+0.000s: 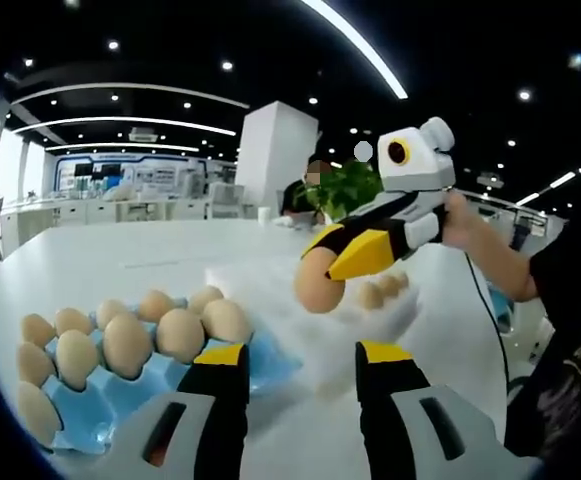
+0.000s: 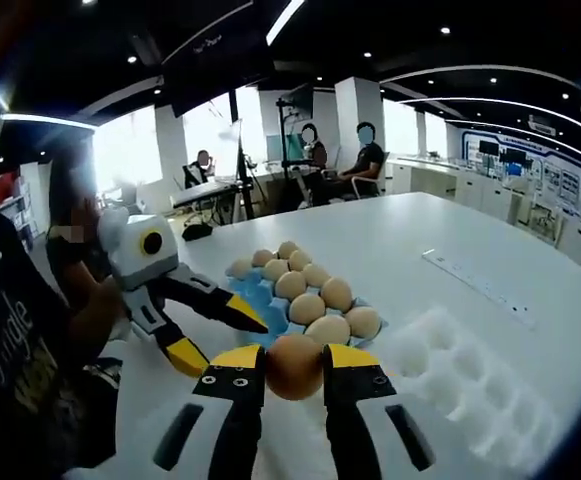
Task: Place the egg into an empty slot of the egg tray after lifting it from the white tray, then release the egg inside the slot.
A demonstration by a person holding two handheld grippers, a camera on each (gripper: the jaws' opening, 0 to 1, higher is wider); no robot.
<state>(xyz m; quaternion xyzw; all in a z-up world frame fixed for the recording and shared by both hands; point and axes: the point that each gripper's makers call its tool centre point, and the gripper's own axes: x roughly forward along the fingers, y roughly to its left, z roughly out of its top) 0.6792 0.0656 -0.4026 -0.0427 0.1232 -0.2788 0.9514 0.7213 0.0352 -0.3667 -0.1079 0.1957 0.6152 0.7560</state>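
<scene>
A brown egg (image 2: 294, 365) sits clamped between the jaws of my right gripper (image 2: 294, 372), held in the air above the table. In the left gripper view the same egg (image 1: 318, 281) hangs in the right gripper (image 1: 332, 262) above the white tray (image 1: 390, 322), where a couple of eggs (image 1: 382, 290) lie. The blue egg tray (image 1: 270, 365) lies at the left with several eggs (image 1: 180, 333) in it. My left gripper (image 1: 300, 362) is open and holds nothing, its jaws by the blue tray's near edge. From the right gripper view, the left gripper (image 2: 225, 345) hovers beside the blue tray (image 2: 270, 312).
The white tray (image 2: 470, 385) lies to the right of the blue one on a broad white table (image 2: 450, 235). A power strip (image 2: 480, 285) lies farther out. The person's arm (image 1: 490, 252) reaches in from the right. People (image 2: 360, 160) sit at distant desks.
</scene>
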